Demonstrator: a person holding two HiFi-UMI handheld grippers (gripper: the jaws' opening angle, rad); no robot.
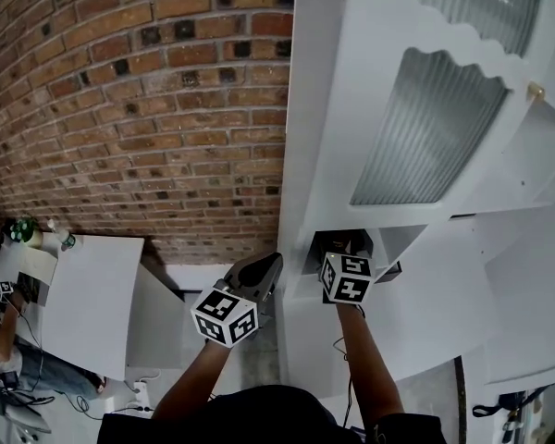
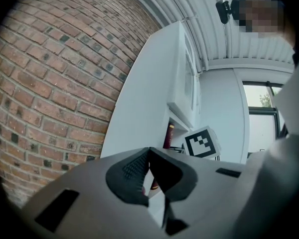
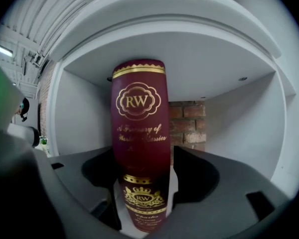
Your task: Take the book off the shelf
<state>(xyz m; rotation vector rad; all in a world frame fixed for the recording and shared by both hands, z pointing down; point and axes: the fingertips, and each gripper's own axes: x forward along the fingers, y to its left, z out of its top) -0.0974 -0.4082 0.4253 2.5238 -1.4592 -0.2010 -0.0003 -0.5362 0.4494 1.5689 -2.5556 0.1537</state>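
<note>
Head view: white cabinet (image 1: pixel 328 137) with ribbed glass doors (image 1: pixel 425 132) stands against a brick wall (image 1: pixel 139 109). The right gripper (image 1: pixel 340 248) reaches into the open shelf compartment (image 1: pixel 388 243) under the doors, with its marker cube (image 1: pixel 345 277) just outside the opening. The book cannot be made out from here, only a dark patch inside the opening. The left gripper (image 1: pixel 264 271) hangs just beside the cabinet's side panel, outside the compartment, near the right one but apart from it. Left gripper view: left gripper (image 2: pixel 148 156) has both jaws pressed together along one seam, nothing between them. Beyond the tips are the brick wall (image 2: pixel 50 83) and the cabinet (image 2: pixel 144 103) side; the book (image 2: pixel 168 133) shows as a thin maroon spine standing in the compartment, with the other gripper's marker cube (image 2: pixel 203 142) just to its right. Right gripper view: book (image 3: pixel 139 133), maroon spine with gold "RW" crest and gold bands, stands upright inside the shelf compartment (image 3: pixel 79 113), white walls to either side and brick behind. The right gripper (image 3: pixel 142 183) is clamped on the lower part of the spine, one jaw against each cover, gap only as wide as the book
</note>
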